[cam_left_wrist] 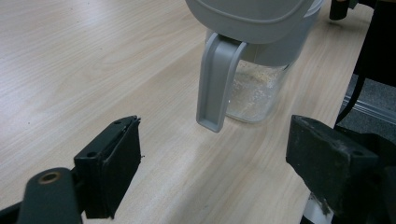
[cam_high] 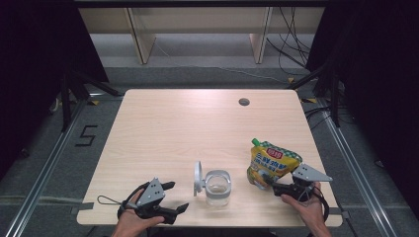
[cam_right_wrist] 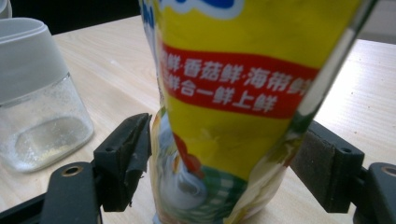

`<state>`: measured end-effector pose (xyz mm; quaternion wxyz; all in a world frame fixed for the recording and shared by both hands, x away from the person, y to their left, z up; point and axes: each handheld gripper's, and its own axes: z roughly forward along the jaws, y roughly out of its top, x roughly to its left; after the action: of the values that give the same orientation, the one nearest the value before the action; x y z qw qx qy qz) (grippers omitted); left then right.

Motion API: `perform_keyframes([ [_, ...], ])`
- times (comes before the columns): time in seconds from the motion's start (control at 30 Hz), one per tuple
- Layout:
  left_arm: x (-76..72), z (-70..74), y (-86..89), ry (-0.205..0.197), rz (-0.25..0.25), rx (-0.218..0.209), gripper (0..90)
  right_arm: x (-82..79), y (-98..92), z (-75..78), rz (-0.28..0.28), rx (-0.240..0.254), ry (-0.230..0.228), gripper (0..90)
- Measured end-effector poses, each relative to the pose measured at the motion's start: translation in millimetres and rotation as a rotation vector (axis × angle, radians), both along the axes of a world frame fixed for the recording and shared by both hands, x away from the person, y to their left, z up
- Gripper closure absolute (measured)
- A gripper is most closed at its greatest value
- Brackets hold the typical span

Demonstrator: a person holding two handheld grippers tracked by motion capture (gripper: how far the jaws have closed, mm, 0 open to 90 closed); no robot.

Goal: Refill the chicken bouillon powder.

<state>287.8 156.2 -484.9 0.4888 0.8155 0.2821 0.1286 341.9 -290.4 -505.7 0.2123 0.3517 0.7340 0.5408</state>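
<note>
On my left, the left gripper [cam_high: 178, 197] sits near the table's [cam_high: 163, 123] front edge, jaws spread with nothing between them, pointed at the jar. From its own view the glass jar [cam_left_wrist: 254, 91] stands just ahead, its grey lid's latch hanging down the near side; the top of the lid is cut off by the frame. The whole far half of the table lies bare, so I have plenty of room to move there, with a small round hole [cam_high: 243, 102] near the back edge.

The jar [cam_high: 217, 187] stands at the front centre, its lid [cam_high: 198, 178] flipped up on the left.

To the right, the yellow pouch [cam_high: 271, 165] stands tilted, close to the table's right front corner. The right gripper [cam_high: 279, 189] reaches its lower part; in its own view the pouch [cam_right_wrist: 233, 116] is between the jaws, the right pad against its edge, the left pad not quite touching, so I read it as not yet clamped. The pouch's top is cut off there.
</note>
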Motion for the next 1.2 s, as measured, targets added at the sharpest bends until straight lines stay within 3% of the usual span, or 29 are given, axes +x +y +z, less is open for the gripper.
perform_keyframes([
  [0.1, 0.0, 0.1, -0.1, -0.002, -0.001, 0.0, 17.2, 1.0, -1.1, 0.6, 0.004, -0.02, -0.012, 27.0],
  [0.17, -0.2, -0.2, -0.7, -0.001, 0.001, -0.007, 17.2, 1.4, 0.0, -0.3, 0.004, 0.0, -0.009, 27.3],
  [0.2, -0.8, -0.4, -1.4, -0.002, 0.01, -0.007, 17.3, -0.7, 2.4, -0.9, 0.002, 0.004, 0.029, 27.8],
  [0.23, -0.8, -0.4, -1.4, -0.002, 0.01, -0.007, 17.2, -0.7, 2.4, -0.9, 0.002, 0.004, 0.029, 27.8],
  [0.27, -0.6, -0.8, -1.6, -0.002, 0.006, -0.013, 17.2, 5.0, 2.1, -2.1, 0.033, -0.026, -0.031, 28.4],
  [0.3, -0.5, -0.6, -1.0, -0.004, 0.002, -0.004, 17.2, 5.0, 2.1, -2.1, 0.033, -0.026, -0.031, 28.4],
  [0.33, -0.6, -0.9, -1.7, -0.003, 0.006, -0.013, 17.3, 2.0, 5.3, -2.8, 0.022, 0.003, 0.022, 29.5],
  [0.37, -0.6, -0.9, -1.7, -0.003, 0.006, -0.013, 17.2, 2.0, 5.3, -2.8, 0.022, 0.003, 0.022, 29.5],
  [0.4, 0.3, -0.4, -0.4, -0.015, -0.004, 0.01, 17.2, 6.3, 3.5, -3.5, 0.03, -0.012, -0.033, 29.9],
  [0.5, -0.1, -0.7, -1.0, -0.014, 0.0, 0.012, 17.2, 5.0, 3.6, -3.6, 0.033, 0.008, 0.004, 30.3],
  [0.53, 0.1, -0.9, -1.3, -0.011, -0.005, 0.009, 17.2, 8.7, 3.6, -5.4, 0.028, 0.023, -0.037, 30.4],
  [0.63, -0.1, -1.2, -1.4, -0.013, -0.003, 0.012, 17.2, 7.5, 4.5, -5.4, 0.016, 0.033, -0.013, 30.7],
  [0.67, -0.4, -1.5, -1.7, -0.007, 0.003, 0.006, 17.2, 12.6, 3.0, -7.3, 0.027, 0.003, -0.042, 31.0],
  [0.7, -0.2, -1.6, -1.7, -0.005, 0.004, 0.005, 17.2, 12.6, 3.0, -7.3, 0.027, 0.003, -0.042, 31.0],
  [0.77, -0.1, -1.5, -1.4, -0.011, -0.002, 0.01, 17.2, 11.1, 6.5, -7.1, 0.029, 0.052, -0.013, 31.7],
  [0.8, 0.0, -1.5, -1.4, -0.011, -0.003, 0.011, 17.2, 14.4, 4.3, -7.4, 0.036, 0.014, -0.053, 32.2],
  [0.83, 0.0, -1.5, -1.4, -0.011, -0.003, 0.011, 17.2, 14.4, 4.3, -7.4, 0.036, 0.014, -0.053, 32.2],
  [0.87, 0.5, -1.6, -1.4, -0.012, -0.007, 0.012, 17.2, 13.5, 7.0, -7.4, 0.038, 0.06, -0.03, 32.8],
  [0.93, 0.6, -1.6, -1.4, -0.012, -0.008, 0.02, 17.2, 14.2, 6.5, -8.0, 0.026, 0.049, -0.034, 33.0],
  [0.97, -0.8, -1.9, -2.0, 0.002, 0.003, 0.014, 17.2, 13.9, 8.0, -8.5, 0.025, 0.067, -0.017, 33.4],
  [1.07, -0.3, -1.7, -1.9, -0.002, 0.002, 0.015, 17.2, 17.5, 6.4, -8.8, 0.046, 0.052, -0.037, 34.4],
  [1.1, -0.4, -1.8, -1.9, -0.001, 0.003, 0.015, 17.2, 17.8, 4.8, -7.8, 0.035, 0.021, -0.051, 34.7],
  [1.13, -0.3, -1.8, -1.8, -0.001, 0.002, 0.015, 17.2, 19.6, 7.2, -9.6, 0.046, 0.055, -0.035, 35.9],
  [1.2, -0.3, -1.8, -1.9, 0.0, 0.003, 0.015, 17.2, 19.7, 6.1, -9.4, 0.054, 0.057, -0.046, 38.6],
])
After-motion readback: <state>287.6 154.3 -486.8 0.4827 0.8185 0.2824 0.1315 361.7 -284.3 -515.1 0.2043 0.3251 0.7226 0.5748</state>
